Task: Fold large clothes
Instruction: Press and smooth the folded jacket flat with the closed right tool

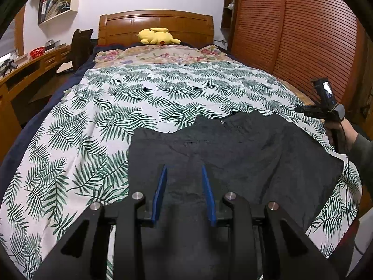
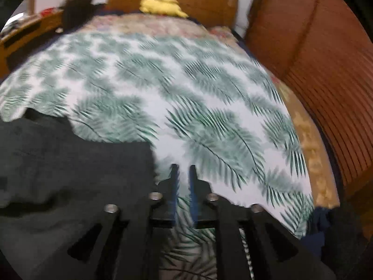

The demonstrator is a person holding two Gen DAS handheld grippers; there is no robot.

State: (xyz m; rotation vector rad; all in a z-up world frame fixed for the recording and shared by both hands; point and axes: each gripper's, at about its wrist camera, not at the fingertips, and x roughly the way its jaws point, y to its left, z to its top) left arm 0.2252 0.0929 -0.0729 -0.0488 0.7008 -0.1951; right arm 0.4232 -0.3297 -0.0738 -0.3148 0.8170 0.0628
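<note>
Dark crinkly garment (image 1: 233, 158) lies spread flat on the fern-print bedspread (image 1: 139, 98), right under and ahead of the left gripper (image 1: 184, 172), whose blue jaws are wide apart and empty. The right gripper (image 2: 183, 170) (blurry shot) has a narrow gap, holding nothing; the cloth's edge sits just left of it.

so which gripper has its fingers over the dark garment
The left gripper: its open blue fingers hang over the dark garment. The right gripper, nearly closed, sits over the leaf-print sheet beside it.
</note>
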